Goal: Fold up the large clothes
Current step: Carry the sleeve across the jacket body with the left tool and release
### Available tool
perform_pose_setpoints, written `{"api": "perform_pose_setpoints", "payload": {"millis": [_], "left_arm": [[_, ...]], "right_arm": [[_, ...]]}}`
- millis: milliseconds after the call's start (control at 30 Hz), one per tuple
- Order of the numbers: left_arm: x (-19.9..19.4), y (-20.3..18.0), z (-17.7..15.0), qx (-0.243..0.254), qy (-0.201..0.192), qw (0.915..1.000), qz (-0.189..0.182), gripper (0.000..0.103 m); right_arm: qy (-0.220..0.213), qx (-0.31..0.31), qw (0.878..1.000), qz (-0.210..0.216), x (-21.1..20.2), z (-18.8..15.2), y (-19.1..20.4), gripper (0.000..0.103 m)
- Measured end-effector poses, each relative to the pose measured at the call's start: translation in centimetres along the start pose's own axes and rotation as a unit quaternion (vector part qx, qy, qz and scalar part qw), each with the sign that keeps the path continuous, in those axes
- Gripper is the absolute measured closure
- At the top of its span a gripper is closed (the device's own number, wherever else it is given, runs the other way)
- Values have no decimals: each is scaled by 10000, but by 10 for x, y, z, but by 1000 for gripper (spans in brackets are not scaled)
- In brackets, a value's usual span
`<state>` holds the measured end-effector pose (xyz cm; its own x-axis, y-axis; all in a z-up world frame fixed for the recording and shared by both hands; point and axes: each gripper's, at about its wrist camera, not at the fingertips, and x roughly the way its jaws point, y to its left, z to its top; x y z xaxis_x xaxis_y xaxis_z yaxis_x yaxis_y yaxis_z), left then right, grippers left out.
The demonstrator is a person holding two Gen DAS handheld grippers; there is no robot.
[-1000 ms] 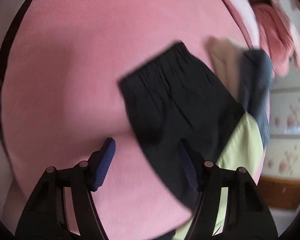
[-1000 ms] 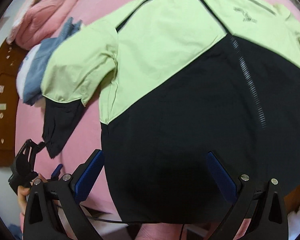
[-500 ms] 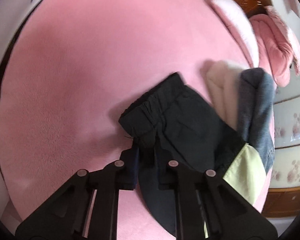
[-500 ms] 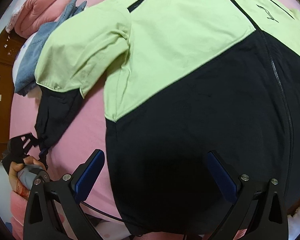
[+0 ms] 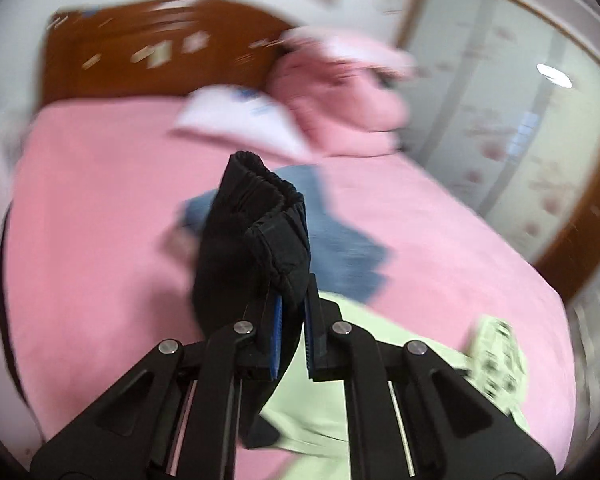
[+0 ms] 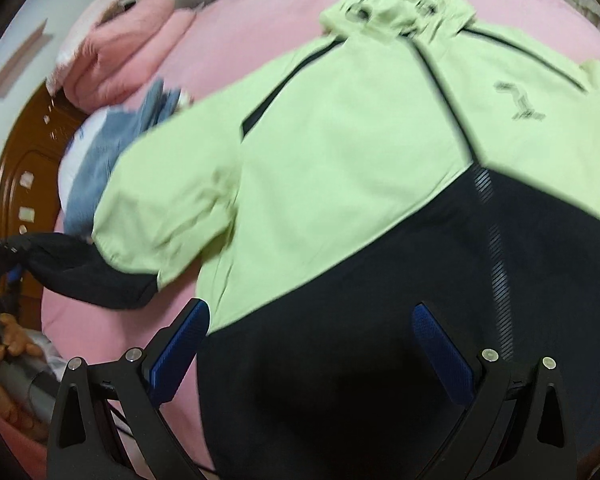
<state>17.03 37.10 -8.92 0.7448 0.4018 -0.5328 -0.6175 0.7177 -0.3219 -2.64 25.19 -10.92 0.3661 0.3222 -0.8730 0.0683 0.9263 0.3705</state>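
Even indoor light, heavy motion blur bkgd, fisheye warp w/ dark corners.

Bare pink bed (image 5: 92, 208) lies open along the left edge, from the headboard (image 5: 148, 56) down. At the head edge, a pillow (image 5: 236, 120), piled pink bedding (image 5: 340, 108) and denim garment (image 5: 340, 248) crowd the way. The jacket (image 6: 340, 152) covers the middle.

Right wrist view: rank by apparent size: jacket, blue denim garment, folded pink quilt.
1. jacket, by far the largest.
2/3. blue denim garment and folded pink quilt look similar; the denim is partly hidden by the sleeve, so no ranking.
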Motion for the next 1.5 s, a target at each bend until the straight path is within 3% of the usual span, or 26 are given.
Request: {"api": "perform_pose_setpoints", "payload": {"millis": [100, 200, 300, 500, 567, 667, 700, 733, 767, 800, 833, 933, 1033, 1067, 1133, 1233, 1300, 1400, 1433, 1467, 1500], "left_arm": [[-17, -67, -15, 495, -71, 9967, -639, 97], [-35, -137, -41, 978, -3, 9869, -1285, 97], [-31, -200, -81, 1192, 357, 9744, -1872, 97], [7, -273, -179, 1742, 1203, 9512, -2246, 97], [46, -291, -216, 2016, 1987, 9300, -2345, 97], [71, -303, -253, 2265, 2589, 9134, -2176, 96], [81, -308, -266, 2420, 2869, 9015, -2156, 95], [81, -308, -277, 2541, 3099, 8910, -2132, 87], [83, -315, -288, 2666, 3385, 8783, -2071, 67], [87, -316, -295, 2756, 3647, 8666, -2001, 53], [85, -313, -300, 2738, 3809, 8605, -1986, 35], [61, -292, -294, 2555, 3690, 8689, -2086, 30], [43, -265, -262, 2423, 3624, 8786, -1950, 29], [42, -255, -256, 2338, 3619, 8828, -1870, 29], [46, -231, -241, 2144, 3696, 8903, -1577, 29], [48, -183, -231, 2105, 3952, 8906, -793, 29], [57, -148, -234, 2211, 3956, 8913, -108, 29], [71, -110, -233, 2481, 3796, 8900, 482, 29], [75, -101, -232, 2552, 3699, 8914, 593, 29], [80, -95, -229, 2581, 3588, 8950, 597, 30], [85, -88, -224, 2576, 3464, 9009, 464, 31]], "right_arm": [[-352, 17, 9994, -41, -8, 23, -26, 0], [-631, 130, 9978, -145, -28, 42, -69, 0], [-864, 275, 9956, -247, -57, 55, -121, 0], [-1042, 838, 9887, -681, -57, 68, -211, 0], [-1015, 1089, 9861, -733, -63, 67, -249, 0], [-924, 1395, 9828, -776, -61, 66, -291, 0], [-885, 1469, 9824, -744, -55, 66, -296, 0], [-871, 1499, 9822, -722, -59, 57, -307, 0], [-844, 1529, 9823, -679, -59, 52, -315, 0], [-810, 1541, 9829, -603, -54, 53, -318, 0], [-789, 1536, 9834, -553, -53, 49, -317, 0], [-743, 1468, 9860, -265, -46, 52, -315, 0], [-620, 1421, 9877, 224, -38, 60, -301, 1], [-578, 1385, 9877, 431, -32, 64, -298, 6], [-439, 1413, 9849, 904, -21, 70, -287, 21], [-230, 1653, 9744, 1507, 6, 81, -273, 27], [-109, 1749, 9718, 1580, 27, 90, -260, 32], [-69, 1724, 9759, 1333, 52, 102, -248, 47], [-106, 1675, 9772, 1297, 56, 108, -242, 51], [-139, 1586, 9790, 1277, 61, 114, -239, 62], [-152, 1524, 9797, 1292, 65, 120, -237, 71]]}}
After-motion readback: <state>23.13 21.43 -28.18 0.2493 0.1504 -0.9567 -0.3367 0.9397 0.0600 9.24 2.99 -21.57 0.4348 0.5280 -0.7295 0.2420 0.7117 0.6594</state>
